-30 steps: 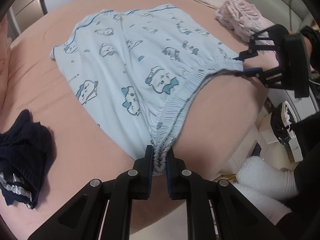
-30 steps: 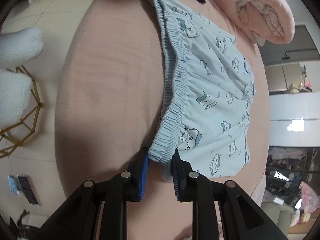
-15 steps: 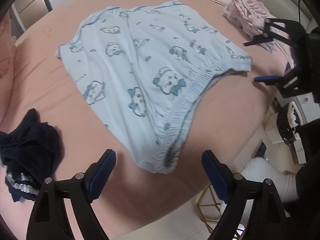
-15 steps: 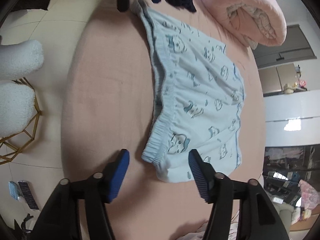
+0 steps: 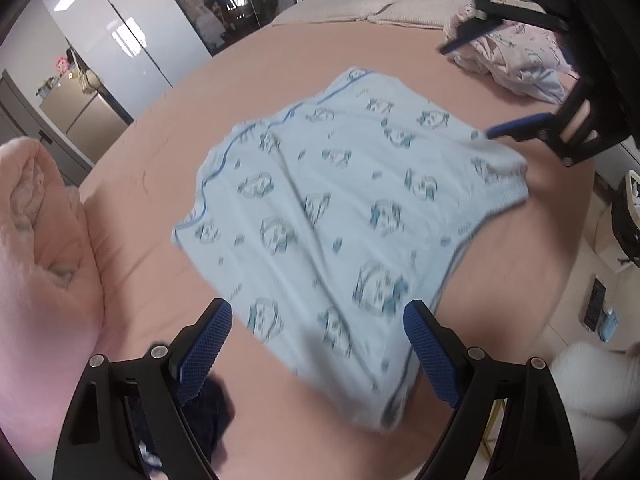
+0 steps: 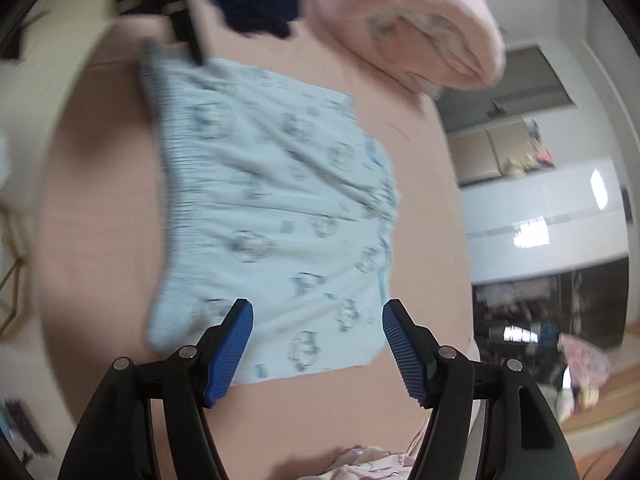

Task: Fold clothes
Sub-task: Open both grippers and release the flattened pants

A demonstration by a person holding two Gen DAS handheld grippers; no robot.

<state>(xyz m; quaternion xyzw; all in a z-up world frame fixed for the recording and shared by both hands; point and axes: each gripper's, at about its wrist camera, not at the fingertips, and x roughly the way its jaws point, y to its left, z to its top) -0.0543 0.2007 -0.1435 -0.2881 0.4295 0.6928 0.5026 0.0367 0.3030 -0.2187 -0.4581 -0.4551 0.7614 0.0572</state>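
Left wrist view: left gripper [image 5: 316,354] spread wide, holding nothing; light-blue shorts [image 5: 340,216] lie flat on the bed [image 5: 500,280] directly ahead of it.
Right wrist view: right gripper [image 6: 318,344] likewise spread, empty, hovering over one short end of the garment.
Placement rationale: shorts are smoothed flat with both ends free, probably so a fold line can be chosen (judgement only).
Seen from left only: right gripper ahead at the far waistband end; pink clothes pile [image 5: 516,60] beyond it.
Seen from right only: dark garment [image 6: 260,0] beyond the shorts, beside the rolled pink blanket [image 6: 400,20].
Image quality: both views motion-blurred.
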